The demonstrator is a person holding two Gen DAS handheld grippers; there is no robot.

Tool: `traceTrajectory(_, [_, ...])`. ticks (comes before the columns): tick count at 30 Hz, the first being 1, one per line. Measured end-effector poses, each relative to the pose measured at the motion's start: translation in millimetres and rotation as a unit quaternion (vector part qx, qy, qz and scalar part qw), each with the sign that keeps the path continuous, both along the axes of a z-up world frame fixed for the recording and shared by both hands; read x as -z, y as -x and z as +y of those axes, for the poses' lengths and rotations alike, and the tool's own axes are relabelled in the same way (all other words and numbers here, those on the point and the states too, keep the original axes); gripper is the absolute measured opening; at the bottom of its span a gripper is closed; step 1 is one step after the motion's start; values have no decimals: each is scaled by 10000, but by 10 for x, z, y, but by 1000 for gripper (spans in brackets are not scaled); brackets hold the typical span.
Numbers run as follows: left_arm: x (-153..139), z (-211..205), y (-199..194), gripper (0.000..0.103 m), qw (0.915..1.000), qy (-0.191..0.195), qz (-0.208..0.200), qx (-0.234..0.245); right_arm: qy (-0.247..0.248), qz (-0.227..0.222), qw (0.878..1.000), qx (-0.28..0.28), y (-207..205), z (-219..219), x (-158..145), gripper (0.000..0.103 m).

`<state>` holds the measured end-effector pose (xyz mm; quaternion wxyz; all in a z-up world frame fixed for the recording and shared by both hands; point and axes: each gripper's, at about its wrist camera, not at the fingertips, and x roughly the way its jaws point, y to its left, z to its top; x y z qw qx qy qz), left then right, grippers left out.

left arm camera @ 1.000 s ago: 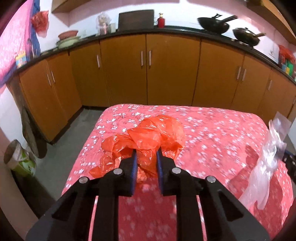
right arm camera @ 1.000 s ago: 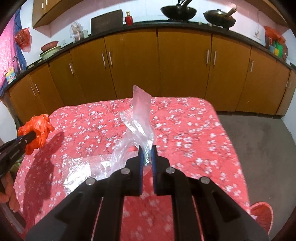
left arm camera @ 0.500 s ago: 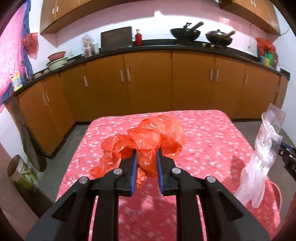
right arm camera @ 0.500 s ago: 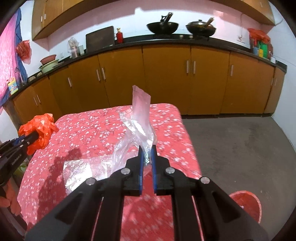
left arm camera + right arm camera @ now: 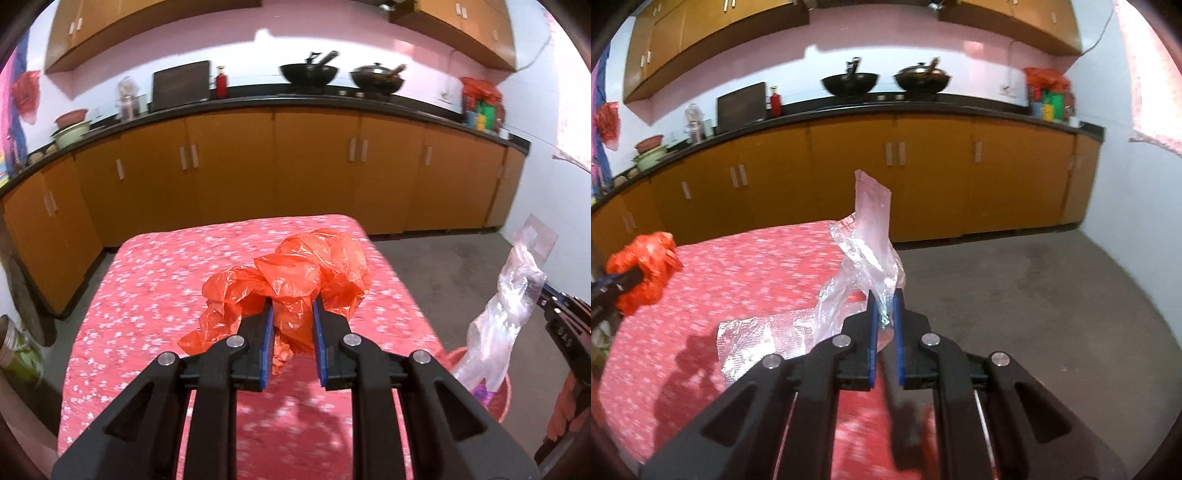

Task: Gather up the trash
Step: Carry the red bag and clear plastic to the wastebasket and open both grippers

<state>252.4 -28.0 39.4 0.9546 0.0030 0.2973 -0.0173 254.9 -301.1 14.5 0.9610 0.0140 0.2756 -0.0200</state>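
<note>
My left gripper [image 5: 291,308] is shut on a crumpled orange plastic bag [image 5: 295,273] and holds it above the red flowered table [image 5: 159,280]. My right gripper [image 5: 883,299] is shut on a clear plastic bag [image 5: 866,254] that hangs in the air over the table's right edge. The clear bag also shows at the right of the left wrist view [image 5: 498,321], above a red bin [image 5: 500,395] on the floor. The orange bag shows at the left of the right wrist view [image 5: 646,266].
A sheet of clear bubble wrap [image 5: 757,339] lies on the table [image 5: 738,266]. Orange cabinets [image 5: 295,173] with a black counter run along the back wall. Grey floor [image 5: 1034,295] lies to the right of the table. A green container [image 5: 16,350] stands on the floor at left.
Both grippers have moved right and back with their bags. The table has slid left in both views, more floor shows, and the red bin has come into the left wrist view.
</note>
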Motion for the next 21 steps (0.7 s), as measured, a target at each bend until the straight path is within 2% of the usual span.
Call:
traceTrajectory(3, [6,-199,30,18,9999,5,-1,155,122,24,9995,293,128,-280,59,9])
traceTrajectory(10, [128,-688,89,18,9983,83,107,565,57,173,9966,810,345,-853,209,9])
traceTrajectory(21, [347,-1383,136,18,9924,29,341,1179,-141,382,9902,1339,449,-1440,459,9])
